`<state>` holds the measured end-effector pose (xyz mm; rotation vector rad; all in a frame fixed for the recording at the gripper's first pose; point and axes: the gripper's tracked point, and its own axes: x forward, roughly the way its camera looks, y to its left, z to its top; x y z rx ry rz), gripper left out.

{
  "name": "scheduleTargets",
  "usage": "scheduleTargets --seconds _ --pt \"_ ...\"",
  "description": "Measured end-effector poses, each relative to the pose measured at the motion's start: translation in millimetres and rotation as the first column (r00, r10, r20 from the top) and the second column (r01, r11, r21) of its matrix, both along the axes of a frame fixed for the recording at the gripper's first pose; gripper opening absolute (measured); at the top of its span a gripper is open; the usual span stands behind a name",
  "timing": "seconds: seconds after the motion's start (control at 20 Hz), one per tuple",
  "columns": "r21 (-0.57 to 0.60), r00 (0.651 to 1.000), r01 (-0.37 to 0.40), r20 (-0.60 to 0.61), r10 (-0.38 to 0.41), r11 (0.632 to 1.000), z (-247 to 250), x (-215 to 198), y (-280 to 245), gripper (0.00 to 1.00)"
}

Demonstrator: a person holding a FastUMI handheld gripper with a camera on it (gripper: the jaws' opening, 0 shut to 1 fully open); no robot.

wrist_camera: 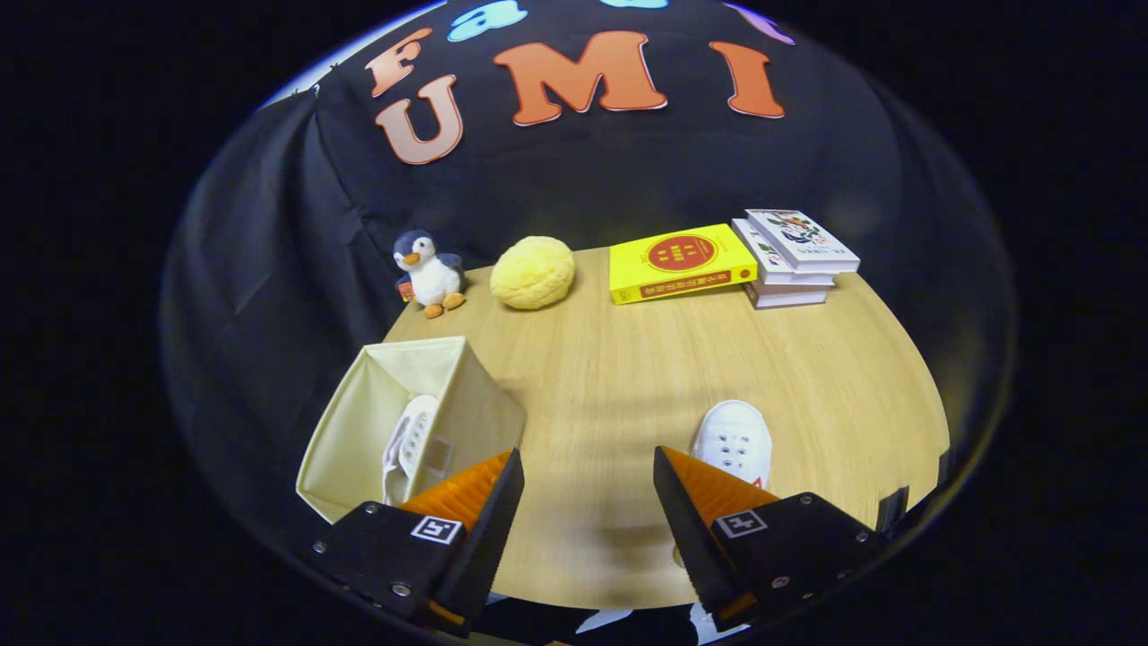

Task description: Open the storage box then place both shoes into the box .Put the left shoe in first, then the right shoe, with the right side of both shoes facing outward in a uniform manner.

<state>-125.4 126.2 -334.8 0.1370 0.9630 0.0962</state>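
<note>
A cream fabric storage box (466,395) stands open-topped on the wooden table (628,359), just beyond my left finger. One white shoe (408,444) stands on its side inside the box, leaning against the right wall. The other white shoe (735,440) lies on the table with its toe pointing away from me, partly hidden behind my right finger. My gripper (587,471) is open, with only bare tabletop between its fingers. It hovers between the box and the loose shoe.
At the far edge of the table sit a plush penguin (429,272), a round yellow cushion (532,272), a yellow book (680,261) and a stack of books (794,256). Black cloth walls close in behind and to the left.
</note>
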Motion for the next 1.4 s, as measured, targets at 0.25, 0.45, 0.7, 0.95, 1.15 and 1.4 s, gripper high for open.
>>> scheduleTargets --seconds 0.25,0.45,0.7,0.95,1.15,1.4 --pt "-0.114 0.998 0.036 -0.055 -0.042 0.993 -44.0 -28.9 -71.1 0.87" --pt "-0.159 0.992 0.033 -0.117 -0.052 0.987 -82.3 -51.3 -103.9 0.86" --pt "-0.204 0.985 -0.023 -0.172 -0.013 0.979 -113.0 -69.9 -115.4 0.81" --pt "-0.25 0.983 -0.069 -0.183 0.023 0.966 -127.5 -73.3 -116.9 0.78" --pt "-0.297 0.967 -0.142 -0.246 0.068 0.944 -137.4 -72.3 -115.3 0.75" --pt "-0.325 0.982 -0.086 -0.185 0.025 0.942 -136.0 -61.7 -119.9 0.68"
